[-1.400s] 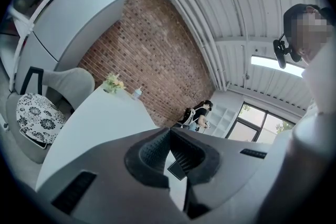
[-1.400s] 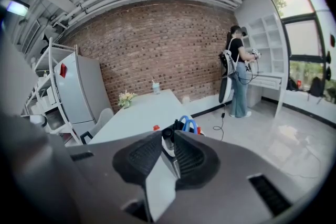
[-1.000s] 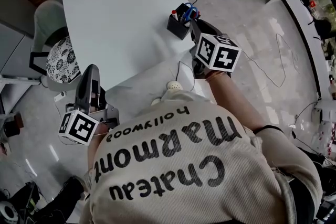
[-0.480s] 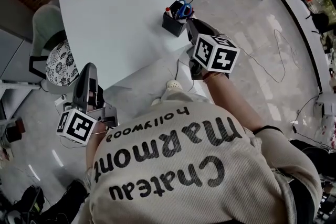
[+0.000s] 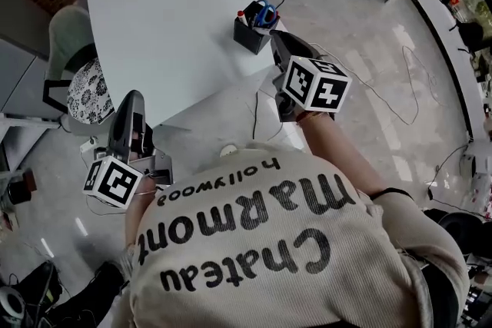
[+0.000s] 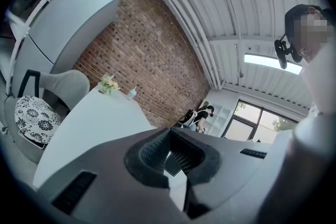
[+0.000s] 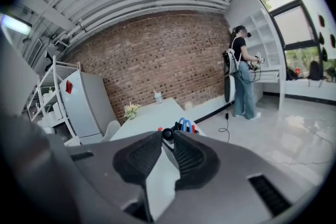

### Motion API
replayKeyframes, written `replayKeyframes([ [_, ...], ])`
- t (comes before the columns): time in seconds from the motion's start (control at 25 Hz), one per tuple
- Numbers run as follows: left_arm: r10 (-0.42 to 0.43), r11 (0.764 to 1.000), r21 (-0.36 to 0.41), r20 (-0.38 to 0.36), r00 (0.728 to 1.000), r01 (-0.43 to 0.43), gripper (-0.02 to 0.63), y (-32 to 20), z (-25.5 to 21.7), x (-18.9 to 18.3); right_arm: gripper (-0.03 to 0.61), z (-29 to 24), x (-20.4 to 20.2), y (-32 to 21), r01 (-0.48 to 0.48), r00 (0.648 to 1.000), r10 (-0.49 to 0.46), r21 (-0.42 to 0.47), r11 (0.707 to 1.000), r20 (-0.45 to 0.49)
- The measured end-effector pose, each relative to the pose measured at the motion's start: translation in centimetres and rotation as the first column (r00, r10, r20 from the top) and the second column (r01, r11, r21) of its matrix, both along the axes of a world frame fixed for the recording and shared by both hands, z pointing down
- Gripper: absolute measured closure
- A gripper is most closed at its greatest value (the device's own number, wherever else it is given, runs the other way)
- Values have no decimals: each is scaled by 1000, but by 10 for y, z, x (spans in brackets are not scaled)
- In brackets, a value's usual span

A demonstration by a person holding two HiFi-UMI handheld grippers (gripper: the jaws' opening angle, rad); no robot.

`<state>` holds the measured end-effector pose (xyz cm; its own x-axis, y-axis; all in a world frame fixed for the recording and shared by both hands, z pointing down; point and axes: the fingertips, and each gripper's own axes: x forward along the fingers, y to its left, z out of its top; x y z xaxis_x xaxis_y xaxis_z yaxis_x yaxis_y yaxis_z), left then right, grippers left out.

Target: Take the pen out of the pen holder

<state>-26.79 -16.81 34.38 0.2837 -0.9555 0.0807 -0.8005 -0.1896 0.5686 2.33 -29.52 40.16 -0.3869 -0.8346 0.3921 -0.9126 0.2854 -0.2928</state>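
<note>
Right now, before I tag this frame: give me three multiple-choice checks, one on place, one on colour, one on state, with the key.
1. Where does the pen holder stand on the table?
A. Near the corner by the right claw
B. Mid-table
C. At the far end

2. What colour are the handles of the scissors in it?
A. Yellow
B. Blue
C. Green

3. What sits between the right claw's jaw tips?
A. Nothing
B. The scissors
C. The round top of a black pen

Key:
1 A, the head view shows it by the table's near right corner, next to that claw.
2 B, the blue loops stick up out of the holder.
3 C, the right gripper view shows the black top between the pads.
</note>
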Motion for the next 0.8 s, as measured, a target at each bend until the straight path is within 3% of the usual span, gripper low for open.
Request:
replayKeyframes([
  [0.56, -14, 1000, -28, -1, 1000, 14, 612, 2, -4, 78, 506, -3, 26, 5, 154, 988, -153, -21, 988, 33],
  [0.8, -67, 997, -44, 12, 998, 67, 613, 20, -2, 88, 506, -5, 32, 10, 195, 979, -193, -12, 981, 65],
])
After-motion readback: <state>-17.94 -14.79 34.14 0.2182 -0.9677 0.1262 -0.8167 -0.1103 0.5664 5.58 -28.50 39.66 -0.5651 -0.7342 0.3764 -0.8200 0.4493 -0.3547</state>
